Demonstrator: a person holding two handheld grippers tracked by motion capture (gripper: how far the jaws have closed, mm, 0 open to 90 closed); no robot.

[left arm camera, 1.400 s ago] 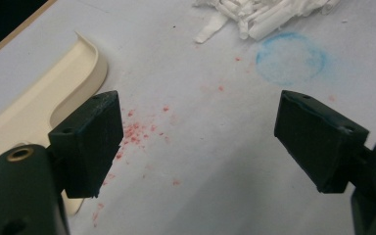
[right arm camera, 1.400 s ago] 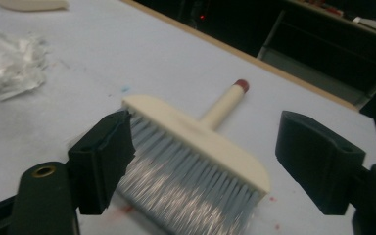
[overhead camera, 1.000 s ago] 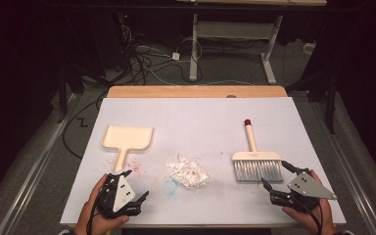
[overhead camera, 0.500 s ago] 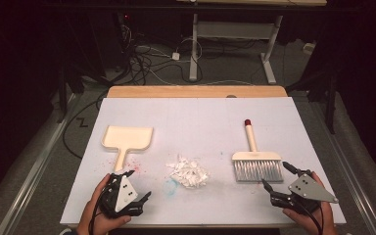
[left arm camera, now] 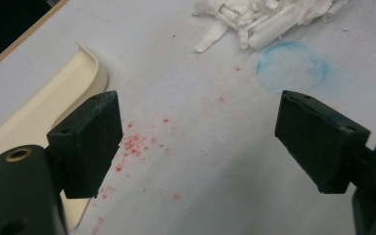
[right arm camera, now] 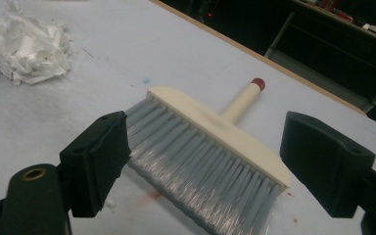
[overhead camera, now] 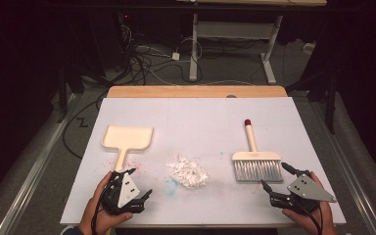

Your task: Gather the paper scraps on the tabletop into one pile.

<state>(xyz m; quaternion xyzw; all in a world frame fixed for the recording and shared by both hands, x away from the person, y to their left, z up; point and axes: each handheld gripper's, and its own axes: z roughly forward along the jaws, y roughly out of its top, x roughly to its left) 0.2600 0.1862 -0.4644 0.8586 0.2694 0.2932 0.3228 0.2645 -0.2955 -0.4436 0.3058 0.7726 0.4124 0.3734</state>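
Both grippers are held with jaws wide apart and empty near the front edge of the white table [overhead camera: 196, 117]: the left gripper [overhead camera: 136, 185] at the dustpan handle's end, the right gripper [overhead camera: 276, 177] just short of the brush bristles. Beyond the table a dark room is seen, with a grey floor [overhead camera: 39, 166], tangled cables [overhead camera: 147, 56] and a desk frame [overhead camera: 235, 34]. On the table are laid a cream dustpan [overhead camera: 126, 139] at left, a brush [overhead camera: 255, 159] at right and a heap of paper shreds [overhead camera: 188, 171] between them, beside a blue ring [left arm camera: 292, 66] and red specks [left arm camera: 137, 144]; nothing is placed between either gripper and its nearest thing.
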